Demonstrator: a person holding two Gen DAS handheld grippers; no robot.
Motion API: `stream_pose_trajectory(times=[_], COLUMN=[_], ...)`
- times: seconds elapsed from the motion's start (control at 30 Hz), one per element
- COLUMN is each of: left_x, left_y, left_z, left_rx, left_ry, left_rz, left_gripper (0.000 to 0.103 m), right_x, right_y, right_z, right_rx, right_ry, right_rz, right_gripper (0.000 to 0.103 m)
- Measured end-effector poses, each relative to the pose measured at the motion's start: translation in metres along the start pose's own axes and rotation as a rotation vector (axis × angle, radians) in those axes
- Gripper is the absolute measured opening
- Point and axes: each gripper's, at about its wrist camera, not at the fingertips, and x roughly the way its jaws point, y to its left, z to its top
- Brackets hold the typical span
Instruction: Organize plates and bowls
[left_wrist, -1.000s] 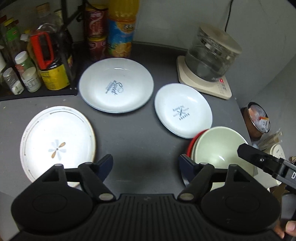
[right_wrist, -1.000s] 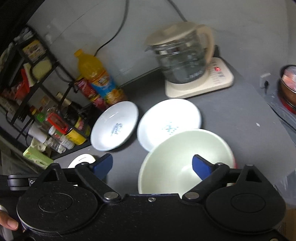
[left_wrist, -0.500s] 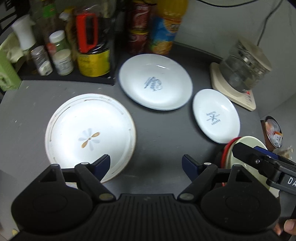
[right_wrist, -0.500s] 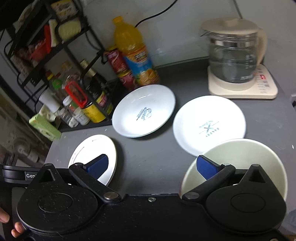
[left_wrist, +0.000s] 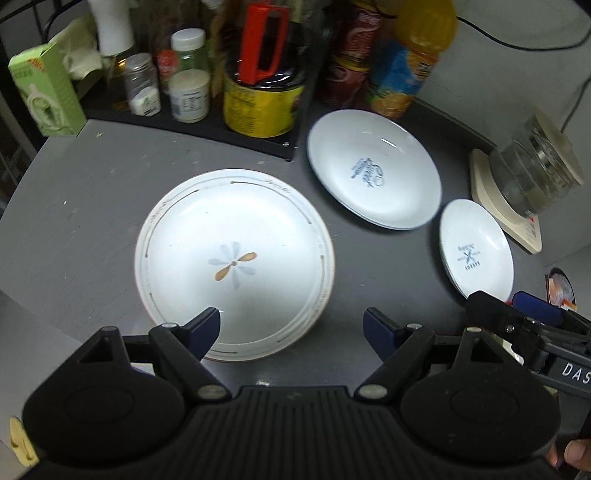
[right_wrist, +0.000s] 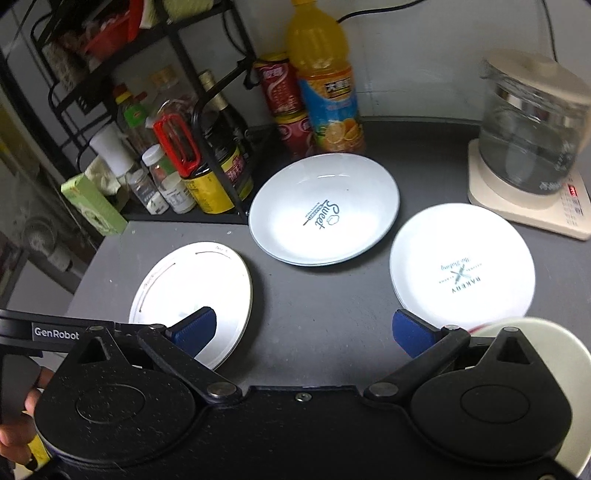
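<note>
A: Since a second ago your left claw (left_wrist: 291, 325) has swung left, so the flower plate (left_wrist: 234, 264) now sits in the middle of its view, where it was off at the left edge before; the pale bowl (right_wrist: 546, 332) that filled the right camera has slid to its lower right corner

B: How do the claws stand?

A: Your left claw is spread wide with nothing between its blue pads (left_wrist: 207, 326), one pad over the near rim of the flower plate. Your right claw (right_wrist: 303, 328) is spread as wide and holds nothing

B: And the dishes?

A: Flower plate: white, a thin brown broken line round the rim, a blue-and-tan flower in the centre, lying flat on the grey desk (left_wrist: 74, 206). Behind it to the right is the "Sweet" plate (right_wrist: 325, 208), white with a bluish edge, deep, close to the orange juice bottle (right_wrist: 325, 81). Right of that is the smaller "Bakery" plate (right_wrist: 461, 269), plain white, lying near the kettle base (right_wrist: 528, 206). The pale bowl sits just in front of the "Bakery" plate, a sliver of red showing at its edge; whether that is a second bowl you cannot tell from here
</note>
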Motion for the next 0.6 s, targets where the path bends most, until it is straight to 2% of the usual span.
stream_pose_trajectory(times=[0.13, 0.3, 0.6], left_x=[0.007, 0.017, 0.034], left_y=[0.010, 0.021, 0.034], left_z=[0.001, 0.004, 0.021], left_rx=[-0.027, -0.042, -0.053], left_ry=[0.014, 0.038, 0.054], left_rz=[0.006, 0.004, -0.005], left_gripper=[0.083, 0.083, 0.083], right_x=[0.011, 0.027, 0.045], right_y=[0.006, 0.015, 0.028], right_z=[0.005, 0.009, 0.011], right_rx=[-0.011, -0.035, -0.088], right_ry=[0.028, 0.056, 0.088], right_rz=[0.015, -0.009, -0.088], right_gripper=[0.103, 0.103, 0.103])
